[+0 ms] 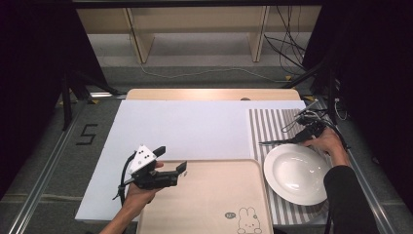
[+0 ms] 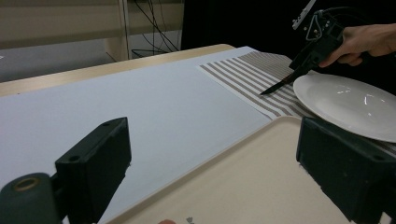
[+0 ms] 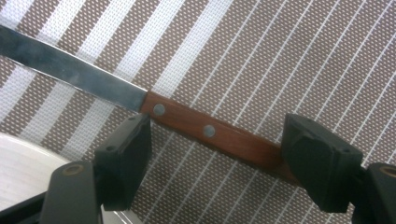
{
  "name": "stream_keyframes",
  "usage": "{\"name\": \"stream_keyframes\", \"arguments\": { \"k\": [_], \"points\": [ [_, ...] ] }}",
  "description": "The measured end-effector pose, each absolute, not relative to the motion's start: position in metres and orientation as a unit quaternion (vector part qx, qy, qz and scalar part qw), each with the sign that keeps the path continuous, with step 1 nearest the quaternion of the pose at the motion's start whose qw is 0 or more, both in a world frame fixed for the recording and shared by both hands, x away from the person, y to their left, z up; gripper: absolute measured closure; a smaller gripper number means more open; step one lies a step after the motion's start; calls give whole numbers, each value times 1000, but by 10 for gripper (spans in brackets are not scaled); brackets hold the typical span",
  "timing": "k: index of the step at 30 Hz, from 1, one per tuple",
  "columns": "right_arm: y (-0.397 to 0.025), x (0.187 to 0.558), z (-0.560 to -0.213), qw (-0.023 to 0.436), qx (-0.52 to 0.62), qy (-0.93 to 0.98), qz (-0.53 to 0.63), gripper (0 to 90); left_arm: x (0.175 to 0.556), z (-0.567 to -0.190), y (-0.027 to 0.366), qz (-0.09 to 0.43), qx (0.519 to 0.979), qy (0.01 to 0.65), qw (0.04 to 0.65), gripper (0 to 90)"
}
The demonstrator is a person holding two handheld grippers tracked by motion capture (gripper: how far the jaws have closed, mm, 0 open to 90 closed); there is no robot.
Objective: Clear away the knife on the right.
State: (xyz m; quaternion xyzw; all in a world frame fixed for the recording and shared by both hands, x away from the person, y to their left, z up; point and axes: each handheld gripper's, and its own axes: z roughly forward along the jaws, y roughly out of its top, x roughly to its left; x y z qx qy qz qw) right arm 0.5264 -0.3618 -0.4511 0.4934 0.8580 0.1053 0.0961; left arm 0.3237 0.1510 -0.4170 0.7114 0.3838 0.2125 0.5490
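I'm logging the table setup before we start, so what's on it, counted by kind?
Tray: 1
White plate: 1
Knife with wooden handle: 1
Striped placemat: 1
White sheet: 1
Total: 5

lab-style recording setup, not home: black curtains (image 1: 29, 73) enclosing table (image 1: 209, 93), metal rails (image 1: 44, 156) running along floor, loose cables (image 1: 287, 44) trailing behind, taped number "5" (image 1: 86, 134) marking floor, bare shelving (image 1: 195, 29) standing beyond.
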Motion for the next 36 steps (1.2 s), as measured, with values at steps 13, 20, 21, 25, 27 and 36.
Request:
{"name": "stream_keyframes", "arguments": {
  "k": [13, 20, 21, 25, 27, 36],
  "points": [
    [-356, 531, -451, 87, 481, 868, 85, 288, 324, -417, 151, 212, 712, 385, 548, 102],
    [-366, 529, -455, 75, 501, 858, 84, 343, 324, -417, 151, 213, 712, 385, 548, 102],
    [-366, 529, -455, 75, 501, 858, 84, 343, 324, -417, 151, 213, 712, 385, 548, 103],
    [-364, 527, -454, 78, 492, 863, 82, 395, 324, -417, 151, 212, 712, 386, 548, 102],
    [-363, 528, -453, 75, 486, 867, 77, 433, 324, -417, 150, 211, 712, 385, 548, 102],
    [-357, 530, -451, 75, 472, 876, 63, 594, 323, -417, 150, 211, 711, 382, 550, 102]
  ]
}}
